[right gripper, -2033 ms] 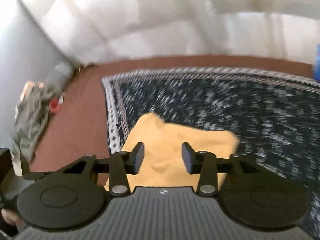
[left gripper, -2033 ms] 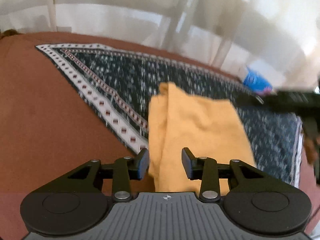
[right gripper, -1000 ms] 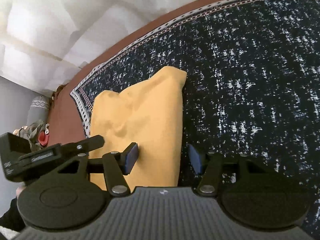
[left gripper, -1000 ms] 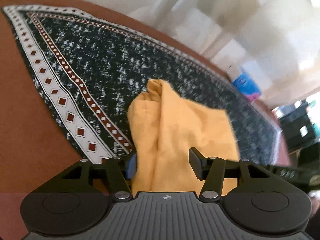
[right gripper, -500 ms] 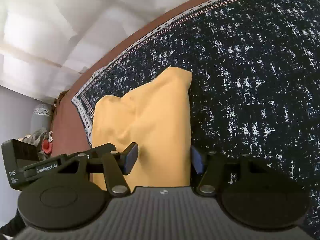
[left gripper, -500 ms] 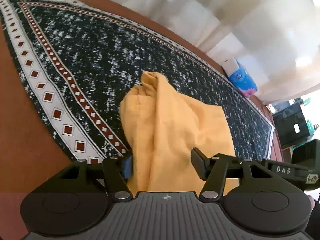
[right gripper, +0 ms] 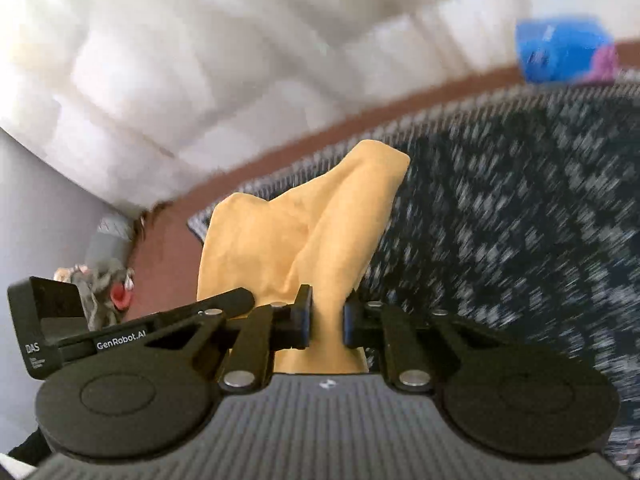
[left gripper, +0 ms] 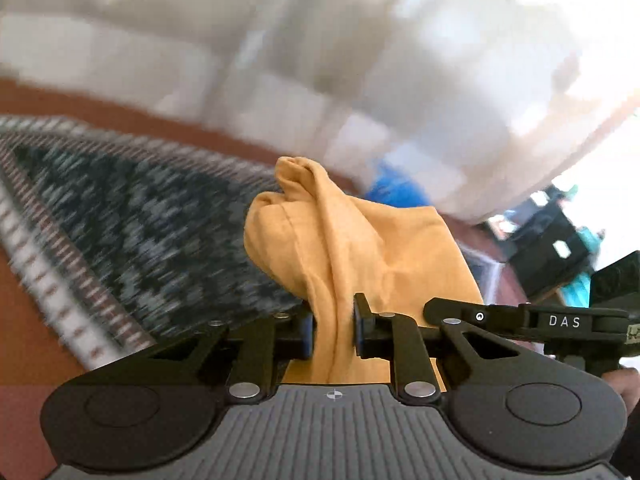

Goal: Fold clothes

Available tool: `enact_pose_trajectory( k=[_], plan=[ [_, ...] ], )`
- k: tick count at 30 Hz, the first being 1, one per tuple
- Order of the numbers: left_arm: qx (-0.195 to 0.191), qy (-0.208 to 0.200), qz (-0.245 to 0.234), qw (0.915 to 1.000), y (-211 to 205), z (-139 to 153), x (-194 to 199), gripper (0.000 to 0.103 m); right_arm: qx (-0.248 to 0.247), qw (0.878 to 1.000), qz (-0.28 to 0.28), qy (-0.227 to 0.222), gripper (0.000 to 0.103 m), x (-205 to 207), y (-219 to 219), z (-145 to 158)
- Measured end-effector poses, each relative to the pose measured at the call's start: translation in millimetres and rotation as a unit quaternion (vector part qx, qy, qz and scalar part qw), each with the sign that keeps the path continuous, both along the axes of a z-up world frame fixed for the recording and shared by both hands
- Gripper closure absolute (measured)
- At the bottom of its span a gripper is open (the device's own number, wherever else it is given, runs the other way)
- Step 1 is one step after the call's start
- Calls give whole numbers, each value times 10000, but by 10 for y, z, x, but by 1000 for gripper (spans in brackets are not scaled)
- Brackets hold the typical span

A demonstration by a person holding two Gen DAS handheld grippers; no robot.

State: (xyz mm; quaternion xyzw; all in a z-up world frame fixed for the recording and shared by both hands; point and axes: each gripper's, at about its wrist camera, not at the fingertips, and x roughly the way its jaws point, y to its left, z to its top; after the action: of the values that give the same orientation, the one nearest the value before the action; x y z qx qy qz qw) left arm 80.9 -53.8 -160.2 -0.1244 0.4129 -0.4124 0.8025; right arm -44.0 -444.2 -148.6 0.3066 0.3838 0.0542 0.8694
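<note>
Both your left claw [left gripper: 333,330] and right claw [right gripper: 326,322], open a moment ago, now pinch the yellow cloth [left gripper: 372,248], lifting its near edge to fold.

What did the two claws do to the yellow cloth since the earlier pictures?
Both claws closed. The left claw and the right claw, open over the flat yellow cloth half a second ago, now each pinch a bunch of its near edge, and the cloth stands up in folds, apparently lifted. The patterned rug and the blue packet stayed put.
</note>
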Motion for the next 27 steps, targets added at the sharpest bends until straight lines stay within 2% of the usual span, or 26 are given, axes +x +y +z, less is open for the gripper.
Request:
enact_pose_trajectory(
  k=[5, 12, 17, 21, 23, 27],
  plan=[
    [-206, -383, -477, 9979, -770, 308, -233, 88, -341, 9983, -294, -370, 86, -335, -540, 438],
    [-234, -790, -976, 9918, -2228, 507, -665, 88, -652, 9927, -676, -756, 86, -895, -1727, 640],
    [-153, -769, -755, 9941, -3496, 421, -1004, 87, -737, 9916, -569, -897, 86, -1124, -2931, 564],
    [-19, -613, -519, 9968, -4371, 396, -1163, 87, -713, 9928, -547, -793, 86, -1157, -3848, 501],
    [100, -675, -484, 9965, -4759, 377, -1181, 87, -766, 9934, -458, -718, 86, -1115, -4223, 486],
    [256, -494, -382, 9977, -5377, 241, -1073, 87, -806, 9945, -371, -557, 86, -966, -4880, 387]
  ],
)
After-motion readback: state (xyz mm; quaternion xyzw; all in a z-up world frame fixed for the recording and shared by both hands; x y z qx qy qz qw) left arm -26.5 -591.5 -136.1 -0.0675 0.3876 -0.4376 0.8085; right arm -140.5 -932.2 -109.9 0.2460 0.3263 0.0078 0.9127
